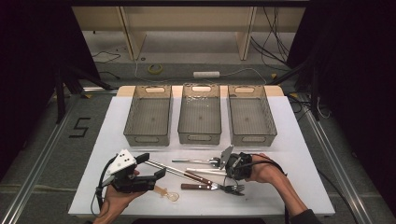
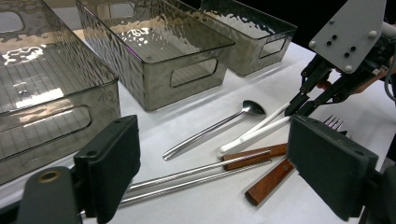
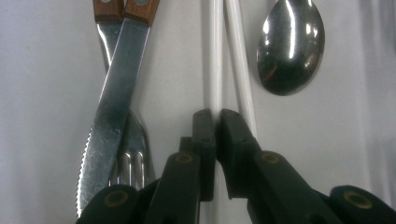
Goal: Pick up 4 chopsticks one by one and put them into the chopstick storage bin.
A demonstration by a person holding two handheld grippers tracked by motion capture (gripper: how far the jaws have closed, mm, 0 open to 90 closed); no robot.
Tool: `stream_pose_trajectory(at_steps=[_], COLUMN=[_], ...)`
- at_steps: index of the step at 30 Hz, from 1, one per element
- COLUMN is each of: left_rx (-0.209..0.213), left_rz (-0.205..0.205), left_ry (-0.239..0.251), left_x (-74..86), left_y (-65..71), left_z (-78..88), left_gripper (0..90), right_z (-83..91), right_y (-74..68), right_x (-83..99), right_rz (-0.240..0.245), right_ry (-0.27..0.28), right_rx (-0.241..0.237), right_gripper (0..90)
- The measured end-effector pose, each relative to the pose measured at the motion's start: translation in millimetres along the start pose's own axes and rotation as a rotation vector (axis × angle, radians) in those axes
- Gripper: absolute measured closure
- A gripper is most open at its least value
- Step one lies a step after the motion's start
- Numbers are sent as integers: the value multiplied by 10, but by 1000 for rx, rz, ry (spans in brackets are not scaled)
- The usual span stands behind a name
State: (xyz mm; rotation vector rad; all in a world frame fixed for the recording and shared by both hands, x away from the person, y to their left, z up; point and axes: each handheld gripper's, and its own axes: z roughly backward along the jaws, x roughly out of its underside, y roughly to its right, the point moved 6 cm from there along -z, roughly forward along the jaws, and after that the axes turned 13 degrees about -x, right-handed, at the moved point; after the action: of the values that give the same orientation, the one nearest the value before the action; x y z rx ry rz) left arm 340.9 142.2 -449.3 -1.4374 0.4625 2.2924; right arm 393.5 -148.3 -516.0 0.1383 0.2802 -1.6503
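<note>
Cutlery lies on the white board in front of three bins. My right gripper (image 3: 217, 119) points down at a pair of white chopsticks (image 3: 215, 56) and is shut on one of them; the other stick runs past its right jaw. It also appears in the high view (image 1: 227, 171) and the left gripper view (image 2: 299, 105). A steel spoon (image 3: 289, 46) lies to the right of the sticks, a wood-handled knife (image 3: 109, 112) and fork (image 3: 133, 144) to the left. My left gripper (image 1: 152, 166) hangs open over the steel chopsticks (image 2: 187, 179), with nothing between its jaws.
Three smoky clear bins (image 1: 147, 139) (image 1: 200, 138) (image 1: 252, 140) stand in a row at the back of the white board (image 1: 289, 186). An amber plastic spoon (image 1: 168, 193) lies near the front edge by my left hand. Bare board lies on the right side.
</note>
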Motion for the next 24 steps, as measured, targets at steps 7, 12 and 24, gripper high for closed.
stream_pose_trajectory(at_steps=[7, 12, 24], left_rx=[0, 3, 48], left_rz=[-2, -4, -51], left_ry=[-2, -4, -57], left_x=[0, 1, 15], left_y=[-4, 3, 108], left_z=[-1, -10, -162], left_gripper=[170, 170, 170], right_z=[6, 63, 258], right_y=[-1, 1, -69], right_x=[3, 5, -80], right_rz=[-8, -7, -1], right_ry=[5, 16, 88], right_rx=[-12, -12, -13], right_gripper=[858, 859, 859])
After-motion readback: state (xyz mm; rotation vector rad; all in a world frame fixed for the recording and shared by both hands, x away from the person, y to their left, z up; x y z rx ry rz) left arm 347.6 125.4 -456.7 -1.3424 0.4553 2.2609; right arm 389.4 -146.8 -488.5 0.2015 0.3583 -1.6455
